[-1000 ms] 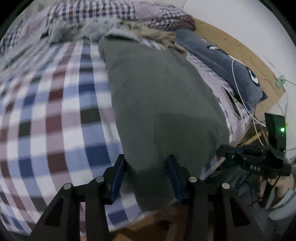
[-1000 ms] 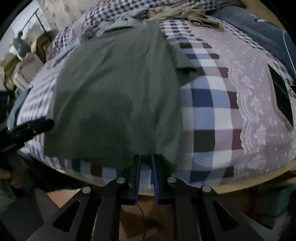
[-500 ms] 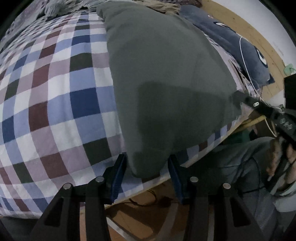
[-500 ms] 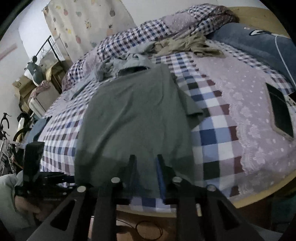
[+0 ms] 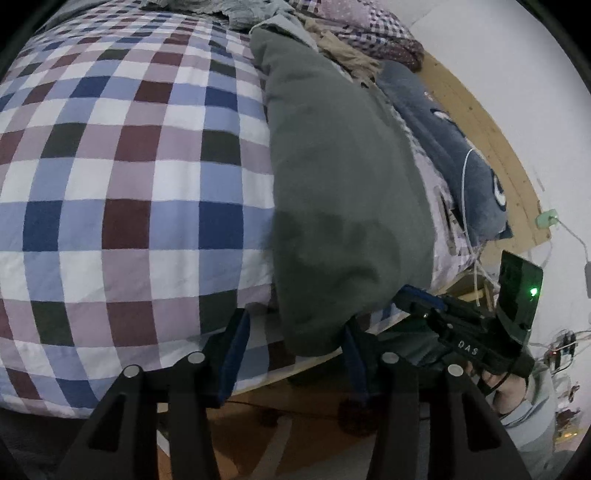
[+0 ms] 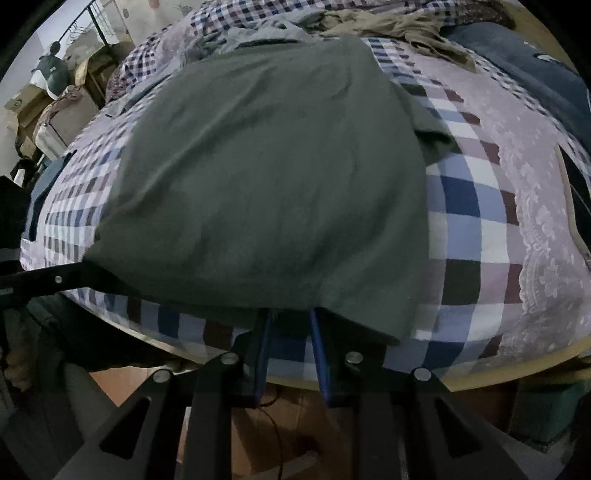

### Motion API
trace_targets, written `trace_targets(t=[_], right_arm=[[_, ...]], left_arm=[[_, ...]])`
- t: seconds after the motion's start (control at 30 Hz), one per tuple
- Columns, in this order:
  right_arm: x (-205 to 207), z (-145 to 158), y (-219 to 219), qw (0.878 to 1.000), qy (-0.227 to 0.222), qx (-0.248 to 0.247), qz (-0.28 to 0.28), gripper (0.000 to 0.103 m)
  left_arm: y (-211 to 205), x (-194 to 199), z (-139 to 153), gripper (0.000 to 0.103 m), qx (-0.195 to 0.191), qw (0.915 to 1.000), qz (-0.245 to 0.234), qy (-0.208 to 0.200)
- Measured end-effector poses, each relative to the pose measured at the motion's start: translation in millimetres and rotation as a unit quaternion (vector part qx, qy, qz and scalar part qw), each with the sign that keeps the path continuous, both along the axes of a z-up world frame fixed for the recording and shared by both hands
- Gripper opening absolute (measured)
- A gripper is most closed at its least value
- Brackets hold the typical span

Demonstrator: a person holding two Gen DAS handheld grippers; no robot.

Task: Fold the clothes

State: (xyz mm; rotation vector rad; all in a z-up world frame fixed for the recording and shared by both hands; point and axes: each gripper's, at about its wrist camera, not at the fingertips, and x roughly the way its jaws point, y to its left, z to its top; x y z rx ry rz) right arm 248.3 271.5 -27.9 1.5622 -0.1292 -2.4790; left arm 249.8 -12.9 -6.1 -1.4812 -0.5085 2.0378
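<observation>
Shirt (image 6: 266, 177) on bed (image 6: 461, 221), clothes pile (image 6: 388, 22) behind.

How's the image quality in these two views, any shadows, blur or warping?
Left wrist view: dim; a dark shadow covers the near end of the green shirt; fisheye bulges the checked bedspread; a green LED glows on the right gripper. Right wrist view: dim, a little soft, edges bowed, near hem shadowed.

The left tongs (image 5: 293, 349) point toward 12 o'clock with their blue-lined jaws spread wide. In the left wrist view the right tongs (image 5: 410, 297) reach in from 4 o'clock, gripped by a hand (image 5: 502, 387) in a grey sleeve (image 5: 532, 402). In the right wrist view the right tongs (image 6: 291, 321) stand with jaws a narrow gap apart, tips hidden; the left tongs' black arm (image 6: 55, 278) enters from 9 o'clock.
</observation>
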Motion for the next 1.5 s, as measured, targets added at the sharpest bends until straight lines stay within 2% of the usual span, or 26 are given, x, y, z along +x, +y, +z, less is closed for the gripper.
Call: trace_targets(t=[0.13,0.23,0.43,0.6,0.73,0.83,1.0,1.13,1.23,1.37,1.5], right_arm=[[3,5,-1,1.0,0.005,-0.001,0.008,0.024],[5,7,-2,1.0,0.006,0.0,0.016,0.025],[6,18,-4,0.999,0.031,-0.012,0.02,0.027],[7,31,-6,0.997,0.068,-0.03,0.013,0.03],[7,40,-7,0.994,0.097,-0.045,0.006,0.032],[3,43,-2,0.992,0.108,-0.057,-0.005,0.033],[-5,42,0,0.993,0.105,-0.06,-0.013,0.035],[-15,43,-4,0.992,0.103,-0.07,-0.016,0.035],[-21,46,-8,0.99,0.115,-0.076,-0.013,0.035],[-28,44,-17,0.99,0.115,-0.076,-0.007,0.036],[-34,41,-33,0.992,0.107,-0.07,0.011,0.036]], left_arm=[[-6,5,2,0.054,0.046,0.9986,-0.018,-0.017],[1,8,5,0.054,0.061,0.997,-0.045,-0.016],[-14,-13,19,0.055,0.103,0.9947,-0.004,0.007],[-35,-61,25,0.055,0.143,0.9887,0.04,0.016],[-38,-112,20,0.059,0.163,0.9853,0.048,0.017],[-40,-153,10,0.059,0.196,0.9792,0.051,0.0],[-21,-206,-4,0.059,0.236,0.9707,0.038,-0.019],[-5,-244,-6,0.059,0.208,0.9775,0.025,-0.022],[13,-265,-8,0.059,0.196,0.9801,-0.005,-0.03],[13,-274,-19,0.06,0.2,0.9776,0.01,-0.063],[16,-273,-25,0.06,0.186,0.9804,-0.003,-0.066]])
